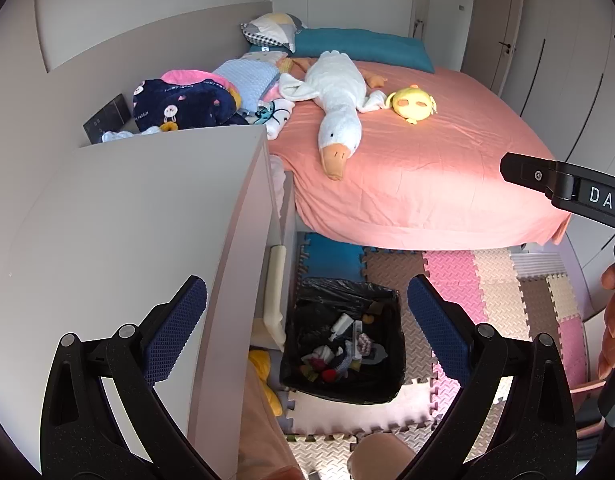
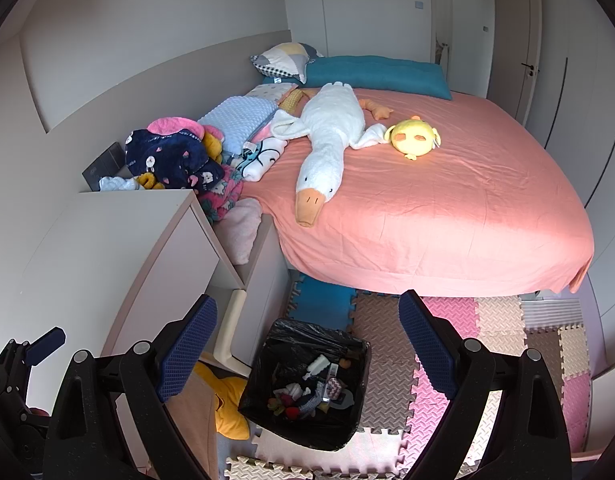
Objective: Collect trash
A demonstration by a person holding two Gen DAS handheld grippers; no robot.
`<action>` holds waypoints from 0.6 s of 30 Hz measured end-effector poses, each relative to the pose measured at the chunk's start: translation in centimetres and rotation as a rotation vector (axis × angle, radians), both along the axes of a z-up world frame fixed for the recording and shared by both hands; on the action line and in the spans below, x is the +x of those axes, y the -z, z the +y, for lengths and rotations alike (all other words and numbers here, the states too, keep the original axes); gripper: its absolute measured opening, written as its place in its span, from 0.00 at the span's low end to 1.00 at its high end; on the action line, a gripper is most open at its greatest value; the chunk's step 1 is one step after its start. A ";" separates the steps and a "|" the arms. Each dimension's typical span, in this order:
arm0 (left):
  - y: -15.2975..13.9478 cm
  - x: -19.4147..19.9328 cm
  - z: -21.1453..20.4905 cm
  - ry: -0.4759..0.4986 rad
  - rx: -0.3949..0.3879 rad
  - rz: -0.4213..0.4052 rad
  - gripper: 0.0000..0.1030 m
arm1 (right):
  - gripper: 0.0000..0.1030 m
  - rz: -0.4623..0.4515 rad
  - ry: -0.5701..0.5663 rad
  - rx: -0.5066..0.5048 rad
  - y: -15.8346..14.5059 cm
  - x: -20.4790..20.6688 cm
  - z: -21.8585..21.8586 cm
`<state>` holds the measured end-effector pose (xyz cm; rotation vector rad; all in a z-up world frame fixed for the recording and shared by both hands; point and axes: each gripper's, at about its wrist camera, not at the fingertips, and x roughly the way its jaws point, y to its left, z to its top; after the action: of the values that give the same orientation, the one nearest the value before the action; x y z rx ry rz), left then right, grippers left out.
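- Black plastic lines the trash bin (image 1: 343,344), a square bin standing on the foam puzzle mat (image 1: 459,280) at the foot of the bed (image 1: 427,168), just beside a pale cabinet (image 1: 127,240).
- Inside the trash bin lies a jumble of trash (image 1: 343,350): a small white bottle, crumpled white paper, a striped wrapper, dark scraps and something red; it covers the bottom only, with the liner walls bare above it.
- From the right wrist view the same trash bin (image 2: 307,384) sits below and between the blue-padded fingers, with a yellow plush (image 2: 227,404) on the floor touching its left side.
- Left gripper (image 1: 307,320) has its fingers spread wide and holds nothing; it hangs above the bin.
- Right gripper (image 2: 307,336) is likewise spread wide and empty, also over the bin; its black body shows at the right edge of the left view with a hand (image 1: 613,328) on the handle.
- On the pink sheet lie a white goose plush (image 1: 335,100) and a round yellow duck plush (image 1: 411,102), well apart from the bin.
- Folded clothes (image 1: 179,100) are heaped at the bed's left edge.
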<state>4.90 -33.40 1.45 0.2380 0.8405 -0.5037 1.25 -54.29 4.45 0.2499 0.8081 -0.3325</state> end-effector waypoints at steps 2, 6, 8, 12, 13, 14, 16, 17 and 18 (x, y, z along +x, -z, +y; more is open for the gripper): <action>0.0 0.0 0.0 0.001 -0.002 0.001 0.94 | 0.89 0.000 -0.001 0.001 0.0 0.0 0.0; 0.0 0.1 0.0 0.001 -0.002 0.003 0.94 | 0.89 0.001 0.000 0.001 0.0 0.0 0.1; -0.1 0.1 0.1 -0.004 -0.001 -0.002 0.94 | 0.89 0.000 0.002 0.001 0.1 -0.1 0.0; -0.1 0.3 0.4 -0.024 -0.016 -0.006 0.94 | 0.89 -0.001 0.003 -0.003 0.1 -0.1 0.0; -0.1 0.3 0.3 -0.018 -0.012 -0.001 0.94 | 0.89 -0.001 0.004 -0.003 0.1 -0.2 0.0; 0.0 0.3 0.2 -0.014 -0.005 0.001 0.94 | 0.89 -0.001 0.004 -0.004 0.1 -0.2 -0.1; 0.0 0.0 0.0 0.003 -0.004 -0.013 0.94 | 0.89 -0.001 0.004 -0.003 0.0 -0.2 -0.1; 0.0 -0.2 0.0 0.008 -0.005 -0.024 0.94 | 0.89 -0.001 0.004 -0.004 0.0 -0.2 -0.1; -0.1 -0.3 -0.1 0.011 -0.003 -0.028 0.94 | 0.89 -0.001 0.003 -0.005 0.0 -0.2 -0.2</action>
<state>4.63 -33.52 1.50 0.2463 0.8111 -0.5107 1.06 -54.46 4.41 0.2462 0.8060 -0.3370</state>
